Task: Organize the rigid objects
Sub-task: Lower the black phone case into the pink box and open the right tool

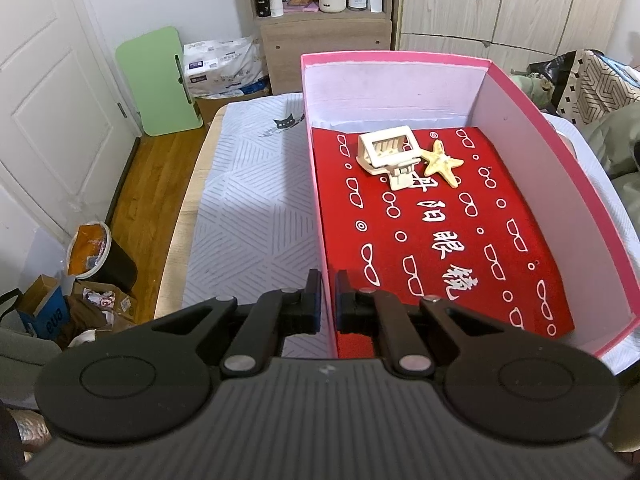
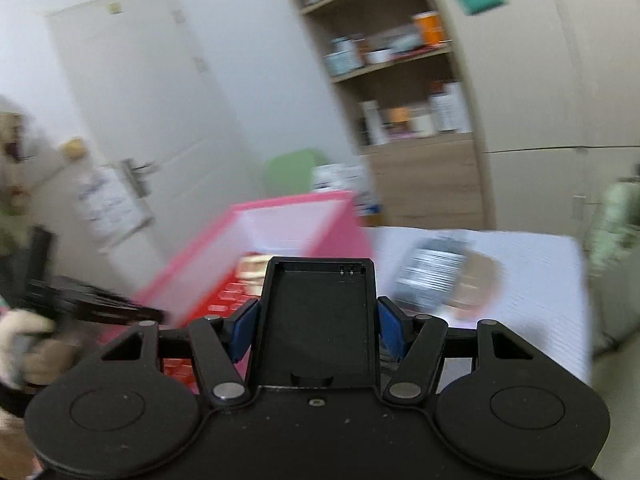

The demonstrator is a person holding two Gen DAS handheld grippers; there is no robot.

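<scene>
A pink box (image 1: 532,120) with a red patterned liner sits on a pale striped tablecloth. Inside it, near the far end, lie a white plastic stand (image 1: 390,152) and a yellow starfish (image 1: 442,162). My left gripper (image 1: 328,300) is shut on the box's near left wall, one finger on each side of it. My right gripper (image 2: 318,320) is shut on a black rectangular tray-like case (image 2: 318,312), its blue pads pressing the case's two sides, held in the air beside the pink box (image 2: 296,208). A flat dark and brown packet (image 2: 444,276) lies blurred on the table beyond.
A wooden shelf unit (image 1: 320,4) with jars and bottles stands behind the table. A green board (image 1: 158,80) leans by the white door (image 1: 52,92). A bin (image 1: 100,258) and boxes clutter the floor at the left. A gloved hand (image 2: 20,344) holds the other gripper at the left.
</scene>
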